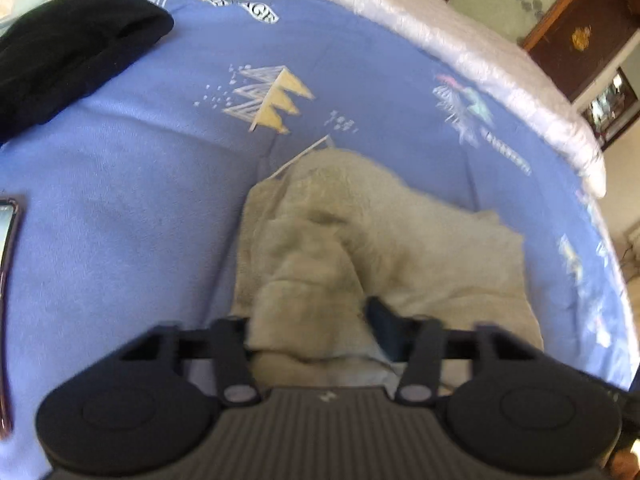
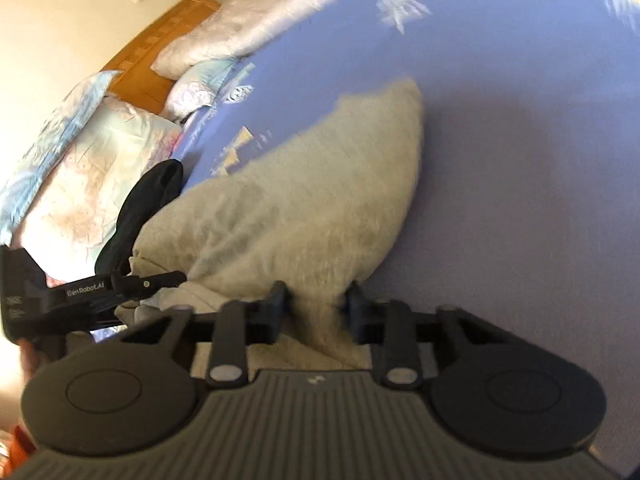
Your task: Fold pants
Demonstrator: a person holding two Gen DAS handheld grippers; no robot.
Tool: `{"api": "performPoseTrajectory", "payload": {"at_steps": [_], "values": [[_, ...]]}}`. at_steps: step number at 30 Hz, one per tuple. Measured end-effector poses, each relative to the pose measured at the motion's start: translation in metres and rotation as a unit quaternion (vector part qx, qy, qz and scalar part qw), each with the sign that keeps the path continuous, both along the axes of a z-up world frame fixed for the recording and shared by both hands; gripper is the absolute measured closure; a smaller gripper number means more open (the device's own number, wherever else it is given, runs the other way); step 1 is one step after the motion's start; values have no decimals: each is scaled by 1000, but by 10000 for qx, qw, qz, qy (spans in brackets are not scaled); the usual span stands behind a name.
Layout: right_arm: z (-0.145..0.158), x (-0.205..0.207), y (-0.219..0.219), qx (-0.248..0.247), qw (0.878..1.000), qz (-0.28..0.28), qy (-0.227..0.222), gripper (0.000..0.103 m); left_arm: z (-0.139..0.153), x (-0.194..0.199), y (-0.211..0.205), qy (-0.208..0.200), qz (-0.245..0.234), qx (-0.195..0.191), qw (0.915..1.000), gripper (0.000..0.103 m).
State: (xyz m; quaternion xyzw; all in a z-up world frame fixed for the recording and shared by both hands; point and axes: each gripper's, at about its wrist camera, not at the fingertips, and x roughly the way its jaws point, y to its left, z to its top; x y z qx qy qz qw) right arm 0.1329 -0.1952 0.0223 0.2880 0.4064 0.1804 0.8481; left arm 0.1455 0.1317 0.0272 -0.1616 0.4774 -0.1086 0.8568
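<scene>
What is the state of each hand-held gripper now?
Left hand-held gripper: closed on the beige pants.
Right hand-held gripper: closed on the beige pants.

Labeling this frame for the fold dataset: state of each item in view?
pants: beige, bunched on the bed, part folded, gripped at both ends
left gripper: shut on pants fabric
right gripper: shut on a pinch of pants fabric
black garment: lying crumpled, untouched
phone: flat at the view's edge, mostly cut off
bedsheet: blue, spread flat
</scene>
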Motion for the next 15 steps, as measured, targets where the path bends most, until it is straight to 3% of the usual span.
{"api": "performPoseTrajectory", "payload": {"at_steps": [2,6,8,12,14,15], "values": [[22,-10,-3,-259,9983,21,-521,80,15,-6,-12,-144,-129,-165,9997,72],[66,-44,-33,-910,9859,-391,-1348,82,34,-21,-65,-307,-840,-658,9938,72],[78,-66,-59,-1087,9797,-690,-1534,82,37,-34,-96,-428,-1223,-756,9887,72],[78,-118,-112,-1319,9735,-1251,-1385,82,26,-60,-161,-478,-1811,-620,9804,72],[63,-139,-129,-1367,9732,-1468,-1124,82,11,-74,-191,-328,-2074,-277,9773,70],[53,-148,-138,-1334,9742,-1566,-930,82,4,-80,-205,-331,-2151,120,9760,69]]}}
